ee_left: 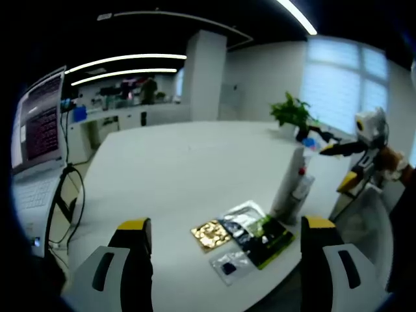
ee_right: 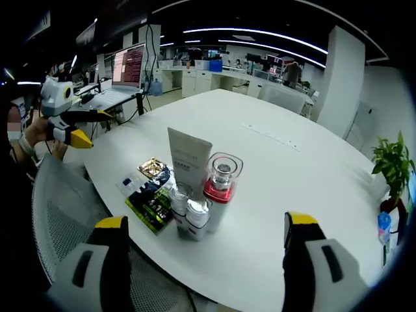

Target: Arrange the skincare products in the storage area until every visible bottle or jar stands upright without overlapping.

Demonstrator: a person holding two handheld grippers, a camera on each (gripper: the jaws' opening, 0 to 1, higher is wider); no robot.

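A group of skincare products stands near the table's edge. In the right gripper view a tall white tube (ee_right: 189, 156), a bottle with a clear cap and red collar (ee_right: 221, 179) and two small white bottles (ee_right: 180, 198) (ee_right: 197, 215) all stand upright, close together. Flat sachets lie beside them: a gold one (ee_right: 154, 167) and a green-black one (ee_right: 152, 203). My right gripper (ee_right: 205, 222) is open and empty, short of the group. In the left gripper view the tube (ee_left: 288, 182) and sachets (ee_left: 212, 234) lie ahead of my open, empty left gripper (ee_left: 226, 224).
The white table (ee_right: 279, 149) stretches far behind the products. A potted plant (ee_right: 392, 162) sits at its far side. A laptop (ee_left: 38, 123) with cables is off one end. A mesh chair (ee_right: 57, 214) stands at the table's edge. A hand holds the left gripper (ee_right: 68, 110).
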